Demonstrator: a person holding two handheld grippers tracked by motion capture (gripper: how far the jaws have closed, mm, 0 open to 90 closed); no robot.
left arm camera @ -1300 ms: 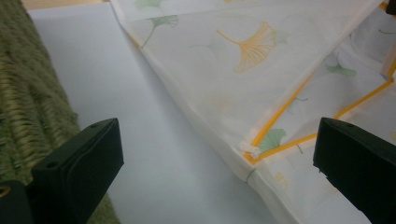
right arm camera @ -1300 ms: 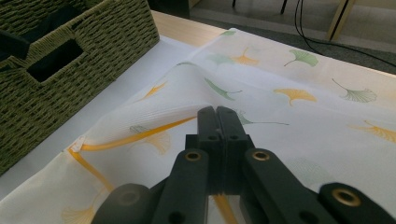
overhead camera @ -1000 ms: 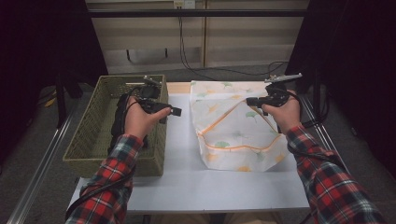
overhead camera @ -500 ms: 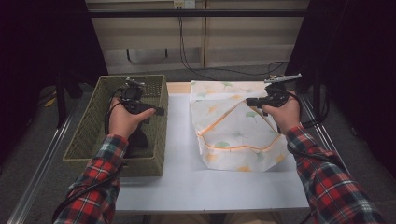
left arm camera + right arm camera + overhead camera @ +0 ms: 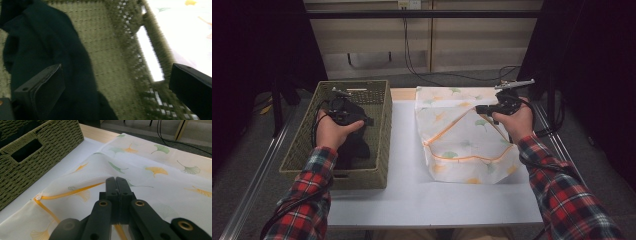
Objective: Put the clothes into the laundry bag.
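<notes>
Laundry bag and basket side by side on the desk [image 5: 412, 200].
The right claw [image 5: 482, 108] clamps the ginkgo-print mesh laundry bag's [image 5: 462, 145] orange-trimmed edge, lifting it; the left claw [image 5: 362, 120], jaws apart, hangs over dark clothing [image 5: 45, 50] inside the wicker basket [image 5: 382, 115].

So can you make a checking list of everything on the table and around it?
Surface: white table, bare at the near edge.
Job's things: woven basket at left, holding a dark garment; leaf-print laundry bag with orange trim at right.
Clutter: nothing seen.
Grippers: left gripper open, jaws wide above the garment inside the basket; right gripper shut on the laundry bag, pinching its top layer up.
Cables: one trails from each gripper; black wires hang behind the table.
Surroundings: pale cabinets at the back, dark curtains at both sides.
</notes>
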